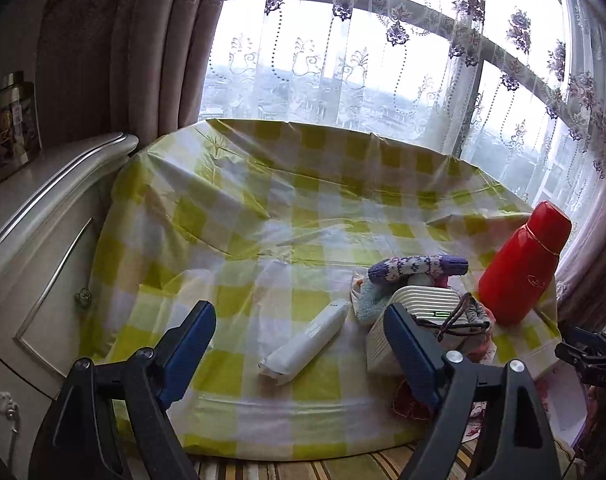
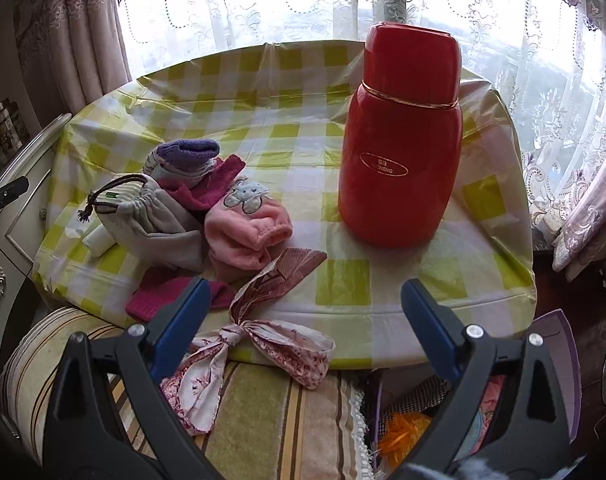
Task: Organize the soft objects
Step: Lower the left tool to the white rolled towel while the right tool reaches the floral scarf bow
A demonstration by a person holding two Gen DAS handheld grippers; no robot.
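Above the checked table, both claws, left and right, tilt downward, released, grasping nothing.

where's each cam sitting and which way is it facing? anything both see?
Left wrist: on the left gripper, angled down over the checked table toward the window; open blue fingers show.
Right wrist: on the right gripper, angled down at the table's near edge; open fingers show.
Shared: red flask, drawstring pouch, purple sock.
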